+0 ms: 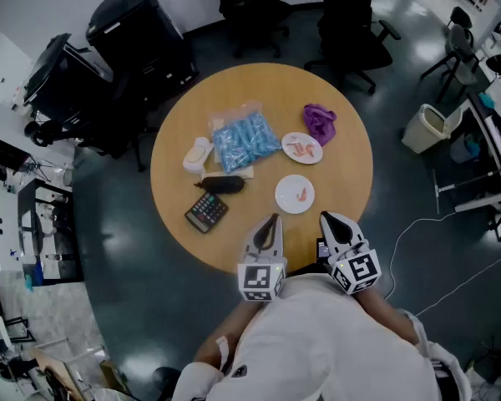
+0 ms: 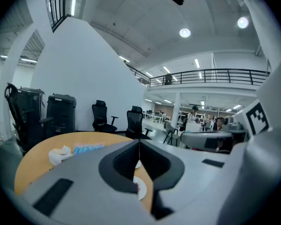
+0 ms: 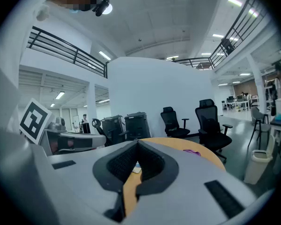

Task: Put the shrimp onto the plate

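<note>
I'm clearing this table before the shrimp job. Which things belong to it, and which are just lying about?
Job: shrimp, far plate under them, near plate.
Lying about: purple cloth, blue bag, calculator, black oblong object, white bundle.

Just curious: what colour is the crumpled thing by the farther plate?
Purple. The crumpled thing shows best in the head view.

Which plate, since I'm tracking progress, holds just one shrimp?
The plate nearer the person; the farther plate, beside the purple cloth, holds several.
</note>
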`<action>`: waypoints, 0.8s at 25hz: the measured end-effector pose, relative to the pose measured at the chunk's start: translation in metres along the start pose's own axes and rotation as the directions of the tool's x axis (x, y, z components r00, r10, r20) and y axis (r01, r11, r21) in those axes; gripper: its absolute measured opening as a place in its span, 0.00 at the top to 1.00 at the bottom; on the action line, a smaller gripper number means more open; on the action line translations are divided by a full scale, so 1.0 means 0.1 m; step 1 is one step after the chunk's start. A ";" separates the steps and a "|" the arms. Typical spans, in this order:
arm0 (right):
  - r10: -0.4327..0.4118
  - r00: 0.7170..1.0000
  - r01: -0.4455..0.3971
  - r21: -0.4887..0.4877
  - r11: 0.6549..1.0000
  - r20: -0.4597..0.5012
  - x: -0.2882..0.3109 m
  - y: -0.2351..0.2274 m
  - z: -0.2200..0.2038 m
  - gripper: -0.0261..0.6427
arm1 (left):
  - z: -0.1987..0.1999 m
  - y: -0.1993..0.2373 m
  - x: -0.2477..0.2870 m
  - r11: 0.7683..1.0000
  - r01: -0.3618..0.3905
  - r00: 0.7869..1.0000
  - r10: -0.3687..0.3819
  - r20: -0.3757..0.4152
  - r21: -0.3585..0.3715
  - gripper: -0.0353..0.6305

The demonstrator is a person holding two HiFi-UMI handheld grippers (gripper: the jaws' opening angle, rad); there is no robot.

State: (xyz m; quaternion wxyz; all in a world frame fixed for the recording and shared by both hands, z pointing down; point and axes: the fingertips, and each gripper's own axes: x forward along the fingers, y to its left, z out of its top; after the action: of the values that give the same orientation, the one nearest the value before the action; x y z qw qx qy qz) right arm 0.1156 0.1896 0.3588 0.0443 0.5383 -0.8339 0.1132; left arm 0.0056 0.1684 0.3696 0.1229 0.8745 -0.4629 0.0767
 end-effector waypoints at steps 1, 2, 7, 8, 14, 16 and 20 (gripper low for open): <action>0.005 1.000 -0.005 0.001 1.000 0.000 0.01 0.01 0.01 0.94 | 0.01 0.01 -0.01 1.000 -0.004 1.000 0.004 0.001 -0.001 0.93; 0.009 1.000 -0.009 0.002 1.000 -0.001 0.01 0.03 0.02 0.94 | 0.02 0.01 -0.02 1.000 -0.006 1.000 0.006 0.002 -0.002 0.93; 0.003 1.000 -0.003 -0.010 1.000 -0.009 -0.04 0.05 -0.01 0.94 | 0.02 -0.01 -0.04 1.000 0.003 1.000 -0.003 0.010 -0.009 0.93; 0.003 1.000 -0.003 -0.006 1.000 -0.010 -0.03 0.07 -0.03 0.94 | 0.02 0.02 -0.06 1.000 0.000 1.000 0.000 0.011 -0.006 0.93; -0.058 0.998 0.057 0.047 0.997 0.009 -0.09 0.01 0.00 0.94 | 0.01 0.09 -0.14 1.000 0.017 1.000 -0.017 0.020 0.011 0.94; -0.094 0.996 0.094 0.053 0.994 0.004 -0.07 -0.05 -0.01 0.94 | 0.02 0.12 -0.13 1.000 0.028 0.999 -0.028 0.026 0.010 0.93; -0.153 0.987 0.154 0.032 0.988 -0.044 -0.03 -0.24 -0.04 0.94 | 0.04 0.14 -0.10 0.999 0.039 0.999 -0.038 0.027 -0.022 0.93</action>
State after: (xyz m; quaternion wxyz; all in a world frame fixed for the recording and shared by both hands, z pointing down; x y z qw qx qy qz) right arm 0.1379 0.1835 0.3654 0.0605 0.5992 -0.7868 0.1352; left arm -0.0118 0.1675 0.3656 0.1281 0.8827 -0.4485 0.0571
